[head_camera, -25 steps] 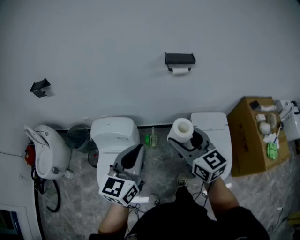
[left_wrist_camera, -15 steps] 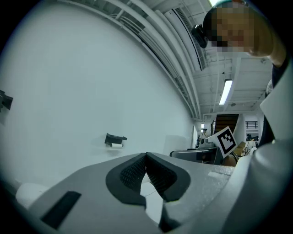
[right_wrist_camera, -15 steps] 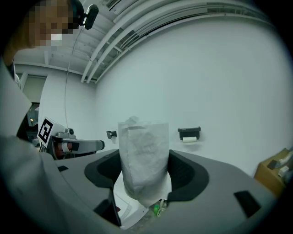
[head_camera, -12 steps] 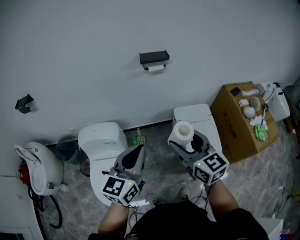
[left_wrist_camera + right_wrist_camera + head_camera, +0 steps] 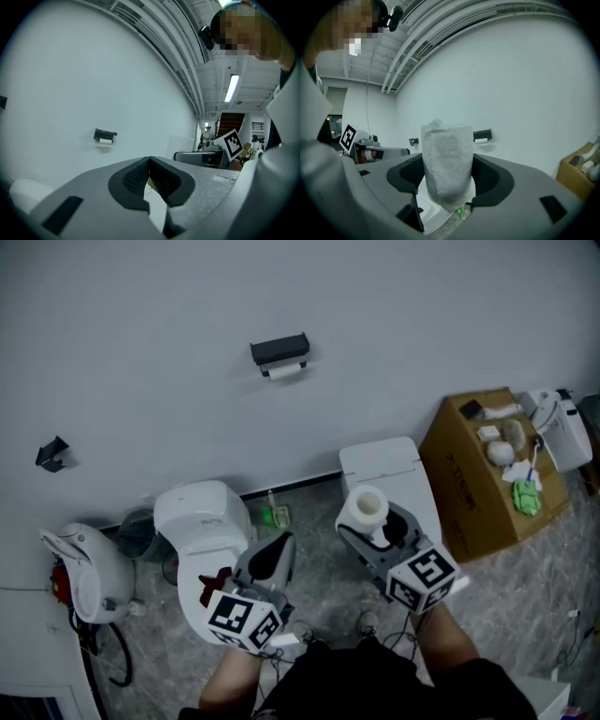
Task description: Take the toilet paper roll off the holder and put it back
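A white toilet paper roll [image 5: 363, 509] stands upright between the jaws of my right gripper [image 5: 367, 523], which is shut on it above the floor in front of the right toilet. In the right gripper view the roll [image 5: 446, 164] fills the gap between both pads. The black holder [image 5: 279, 349] is fixed on the wall far ahead, with a white roll [image 5: 284, 371] under it; the holder [image 5: 482, 136] shows small beyond the held roll. My left gripper [image 5: 278, 546] is shut with nothing in it, its pads [image 5: 140, 177] meeting, and the holder [image 5: 105, 135] lies far off to its left.
Two white toilets [image 5: 200, 514] [image 5: 386, 463] stand against the wall. A cardboard box [image 5: 473, 474] with small items sits at the right. A second black fitting [image 5: 52, 454] is on the wall at the left, above a white fixture [image 5: 82, 568] and a bin [image 5: 138, 532].
The head view has swung, so the wall holder now sits further left and the box further in. Both grippers keep their pose, and the right one still holds the roll.
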`<move>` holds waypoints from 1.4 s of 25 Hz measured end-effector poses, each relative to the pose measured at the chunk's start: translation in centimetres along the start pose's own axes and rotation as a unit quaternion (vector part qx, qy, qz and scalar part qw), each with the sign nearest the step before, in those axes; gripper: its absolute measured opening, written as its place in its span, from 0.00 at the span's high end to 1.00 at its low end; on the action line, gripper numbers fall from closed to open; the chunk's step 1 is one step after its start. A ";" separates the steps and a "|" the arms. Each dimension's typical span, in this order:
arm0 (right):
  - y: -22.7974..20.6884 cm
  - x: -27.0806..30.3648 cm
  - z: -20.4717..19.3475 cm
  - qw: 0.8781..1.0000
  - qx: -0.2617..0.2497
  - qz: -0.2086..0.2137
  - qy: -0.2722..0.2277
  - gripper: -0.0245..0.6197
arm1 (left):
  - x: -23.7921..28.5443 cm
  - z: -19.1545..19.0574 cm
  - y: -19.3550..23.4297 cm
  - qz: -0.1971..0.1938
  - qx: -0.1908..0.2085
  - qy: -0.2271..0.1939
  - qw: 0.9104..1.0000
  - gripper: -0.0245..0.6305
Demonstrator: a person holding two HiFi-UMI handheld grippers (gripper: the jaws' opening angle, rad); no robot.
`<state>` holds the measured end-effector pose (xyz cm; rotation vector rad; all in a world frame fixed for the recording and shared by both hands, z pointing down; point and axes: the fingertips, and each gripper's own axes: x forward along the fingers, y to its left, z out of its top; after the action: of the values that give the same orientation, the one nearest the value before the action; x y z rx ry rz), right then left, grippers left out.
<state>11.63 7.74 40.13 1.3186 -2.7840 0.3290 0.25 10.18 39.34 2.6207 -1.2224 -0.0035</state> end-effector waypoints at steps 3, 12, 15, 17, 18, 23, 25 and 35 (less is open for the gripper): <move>-1.4 -1.8 0.0 1.000 0.003 0.013 -0.005 0.50 | 1.0 -0.4 -2.2 0.012 0.002 0.001 1.000 0.96; -3.7 -4.6 -1.4 0.999 0.002 0.047 0.009 0.50 | 1.9 -2.7 -5.7 0.051 -0.011 -0.002 0.999 0.96; -3.6 -5.2 -1.4 0.998 -0.002 0.054 0.010 0.50 | 1.5 -2.9 -6.3 0.058 -0.014 -0.007 0.998 0.96; -3.5 -5.6 -1.3 0.998 -0.006 0.057 0.008 0.50 | 1.3 -2.9 -6.8 0.061 -0.014 -0.011 0.998 0.96; -3.5 -5.8 -1.2 0.998 -0.009 0.058 0.007 0.50 | 1.2 -2.8 -6.9 0.062 -0.013 -0.013 0.998 0.96; -2.4 -6.1 -1.0 0.998 -0.011 0.064 0.006 0.50 | 0.2 -2.5 -7.3 0.065 -0.010 -0.018 0.998 0.96; -1.8 -6.1 -0.9 0.998 -0.014 0.065 0.006 0.50 | -0.4 -2.3 -7.2 0.065 -0.009 -0.020 0.998 0.96; 1.1 -4.1 -0.3 0.998 -0.023 0.063 0.010 0.50 | -2.8 -1.1 -4.9 0.061 -0.008 -0.030 0.998 0.96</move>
<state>13.39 11.62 39.72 1.1283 -2.8467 0.2802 2.24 15.54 39.00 2.5465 -1.3943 -0.0700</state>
